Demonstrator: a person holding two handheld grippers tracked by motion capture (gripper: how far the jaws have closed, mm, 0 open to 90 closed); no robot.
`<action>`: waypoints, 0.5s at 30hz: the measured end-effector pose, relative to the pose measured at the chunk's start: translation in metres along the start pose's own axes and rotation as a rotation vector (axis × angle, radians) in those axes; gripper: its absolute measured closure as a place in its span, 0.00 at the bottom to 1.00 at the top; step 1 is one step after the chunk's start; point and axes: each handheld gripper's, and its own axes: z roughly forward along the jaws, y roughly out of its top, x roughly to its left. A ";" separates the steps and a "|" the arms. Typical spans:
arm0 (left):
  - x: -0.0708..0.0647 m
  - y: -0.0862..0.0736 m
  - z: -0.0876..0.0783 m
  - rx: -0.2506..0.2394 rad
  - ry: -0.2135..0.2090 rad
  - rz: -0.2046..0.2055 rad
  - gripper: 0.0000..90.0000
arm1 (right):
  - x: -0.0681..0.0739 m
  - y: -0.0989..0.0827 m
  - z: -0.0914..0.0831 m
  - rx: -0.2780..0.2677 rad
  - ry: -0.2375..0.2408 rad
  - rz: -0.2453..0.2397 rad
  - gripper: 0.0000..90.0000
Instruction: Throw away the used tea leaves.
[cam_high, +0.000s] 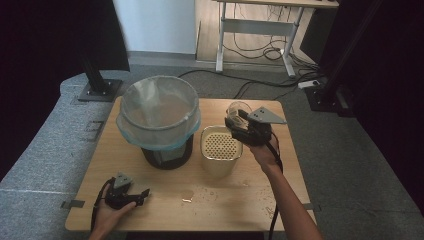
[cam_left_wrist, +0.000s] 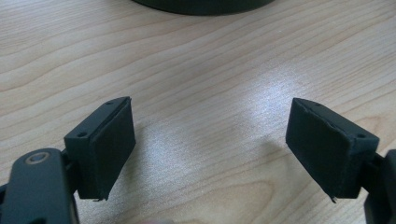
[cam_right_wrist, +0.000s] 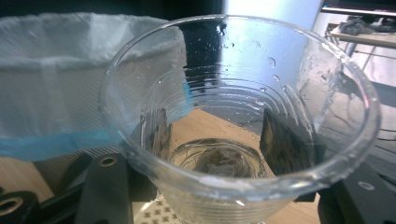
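Table: light wood top (cam_high: 165, 200) filling the middle of the high view, grain running clear across the left gripper view, with a small wet patch (cam_high: 187, 195) glinting in the lower centre.
Bin: dark round bin (cam_high: 167, 155) left of centre in the high view, a pale translucent liner (cam_high: 159, 107) with a blue edge stretched over its wide mouth; the same liner fills the upper left of the right gripper view.
Strainer box: cream container with a perforated top (cam_high: 221, 146), just right of the bin, at the centre of the high view.
Clear cup: clear ribbed plastic cup (cam_right_wrist: 238, 121), front and centre in the right gripper view, droplets on its wall and a little liquid with a dark lump at the bottom; in the high view it sits up and right of the strainer box, off the table, in the gripper's hold.
Right gripper: right gripper (cam_high: 239, 122) right of centre in the high view, above the strainer box's right edge, its jaws pinching the cup from both sides, one black pad visible through the plastic.
Left gripper: left gripper (cam_high: 145, 192) down in the lower left of the high view, low over bare wood; in its own view the pads (cam_left_wrist: 109, 149) stand spread wide, nothing between them.
Hands: right hand (cam_high: 262, 150) behind its gripper, left hand (cam_high: 112, 210) at the bottom edge.
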 end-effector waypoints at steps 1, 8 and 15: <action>0.000 0.000 0.000 0.000 0.000 0.001 0.17 | 0.000 0.001 0.000 0.007 -0.010 -0.016 0.46; 0.000 0.000 0.000 0.003 -0.004 -0.003 0.17 | 0.000 0.009 0.003 0.066 -0.073 -0.151 0.46; 0.000 0.000 0.001 0.007 -0.007 -0.007 0.17 | 0.002 0.018 0.007 0.120 -0.141 -0.356 0.46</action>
